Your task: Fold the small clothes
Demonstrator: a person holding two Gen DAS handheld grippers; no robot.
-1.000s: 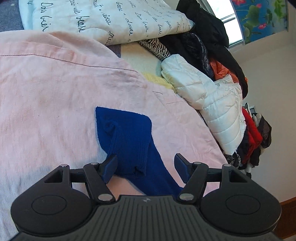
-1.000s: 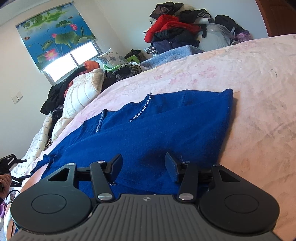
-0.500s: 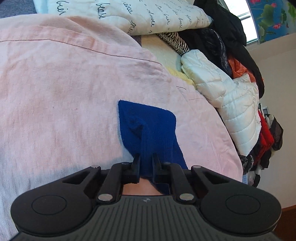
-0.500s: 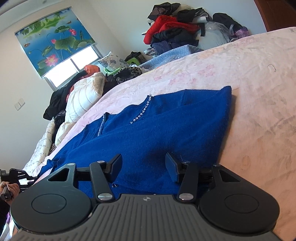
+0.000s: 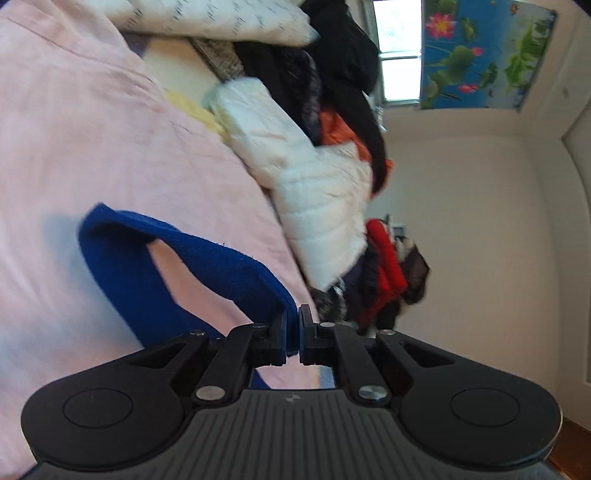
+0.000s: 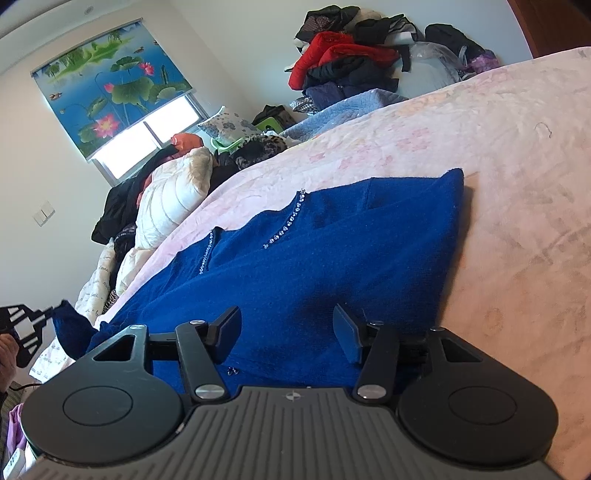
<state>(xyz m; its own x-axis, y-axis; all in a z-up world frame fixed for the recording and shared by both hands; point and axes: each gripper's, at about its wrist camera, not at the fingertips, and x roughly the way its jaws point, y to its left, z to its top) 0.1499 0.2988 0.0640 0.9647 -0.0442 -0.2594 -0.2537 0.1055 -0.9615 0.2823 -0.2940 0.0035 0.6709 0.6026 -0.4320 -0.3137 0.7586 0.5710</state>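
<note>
A blue knit sweater (image 6: pixel 317 266) with a beaded neckline lies on the pink bedspread (image 6: pixel 517 177). My left gripper (image 5: pixel 294 325) is shut on the sweater's sleeve (image 5: pixel 207 258) and holds it lifted off the bed, so the sleeve arches up. That gripper also shows far left in the right wrist view (image 6: pixel 44 314), with the sleeve end hanging from it. My right gripper (image 6: pixel 288 334) is open, low over the sweater's hem area, with nothing between its fingers.
A white puffer jacket (image 5: pixel 314 184) and dark clothes (image 5: pixel 343 74) are piled along the bed's far side. A heap of red and black clothes (image 6: pixel 351 55) lies by the wall. A pillow with script print (image 5: pixel 221 18) lies at the bed's head.
My left gripper closed on the sleeve and has lifted it up off the bed, tilting toward the wall. My right gripper has stayed open over the sweater.
</note>
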